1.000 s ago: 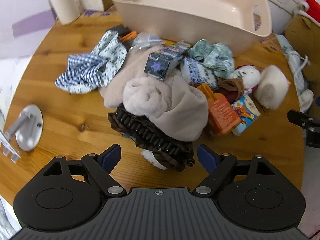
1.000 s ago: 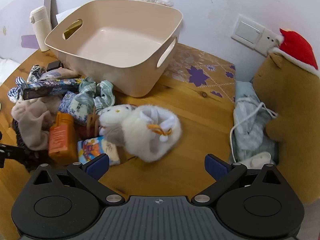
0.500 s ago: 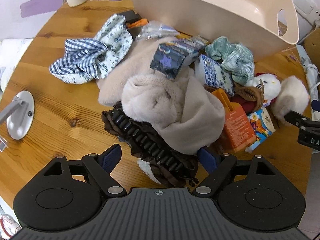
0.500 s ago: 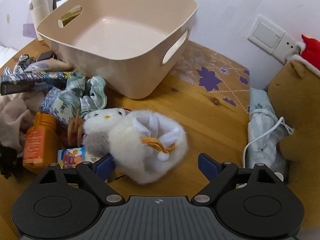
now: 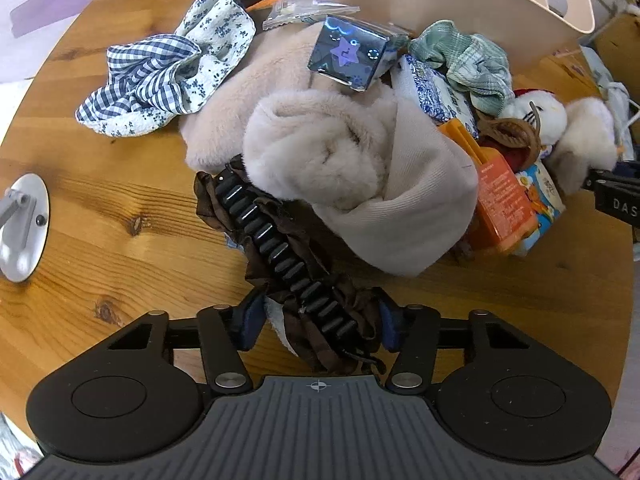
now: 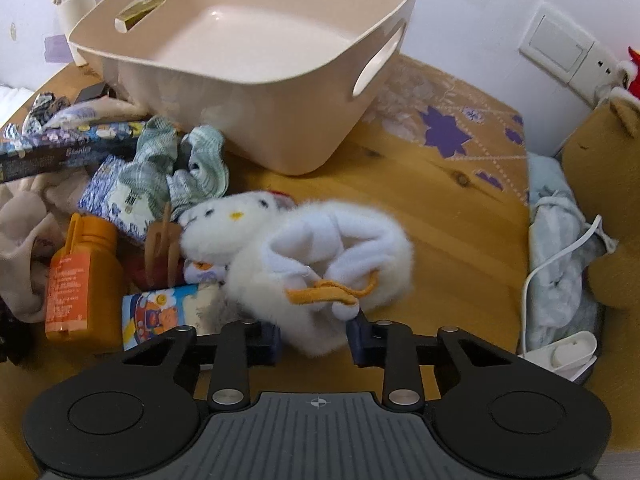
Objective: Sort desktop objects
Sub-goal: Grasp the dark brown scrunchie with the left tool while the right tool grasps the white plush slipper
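Both tools had just been closing: left tool [image 5: 318,326] clamped on the brown hair clip [image 5: 288,268] at the pile's near edge, right tool [image 6: 314,338] clamped on the white plush toy [image 6: 320,264] in front of the empty tub [image 6: 248,80]. Judgement: confirm each grip is firm, then lift straight up so neighbouring pile items on the worktop [image 5: 120,208] aren't dragged before carrying to the tub.
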Motion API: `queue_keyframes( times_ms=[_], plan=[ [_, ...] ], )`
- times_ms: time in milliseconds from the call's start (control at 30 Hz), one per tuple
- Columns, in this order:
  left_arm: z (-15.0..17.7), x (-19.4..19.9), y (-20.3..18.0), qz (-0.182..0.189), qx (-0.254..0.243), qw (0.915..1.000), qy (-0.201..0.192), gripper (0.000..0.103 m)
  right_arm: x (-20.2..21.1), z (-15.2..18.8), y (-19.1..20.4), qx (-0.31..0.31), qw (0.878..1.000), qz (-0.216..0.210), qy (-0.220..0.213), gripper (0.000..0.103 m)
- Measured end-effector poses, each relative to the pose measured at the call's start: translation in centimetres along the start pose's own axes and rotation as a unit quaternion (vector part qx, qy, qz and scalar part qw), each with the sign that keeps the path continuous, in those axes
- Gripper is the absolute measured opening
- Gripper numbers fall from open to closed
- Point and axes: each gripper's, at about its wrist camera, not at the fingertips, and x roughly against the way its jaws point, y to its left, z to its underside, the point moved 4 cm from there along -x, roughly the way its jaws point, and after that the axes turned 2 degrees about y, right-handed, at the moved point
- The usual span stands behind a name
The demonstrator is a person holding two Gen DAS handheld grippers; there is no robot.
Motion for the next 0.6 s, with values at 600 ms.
queue_keyframes(
  times_ms=[600],
  plan=[
    [0.5,1.8,3.7,0.006,-0.054,0.9985,-0.008,0.042,4.3,1.5,0.8,-0.041,0.998,-0.026,-0.045,0.003]
  ],
)
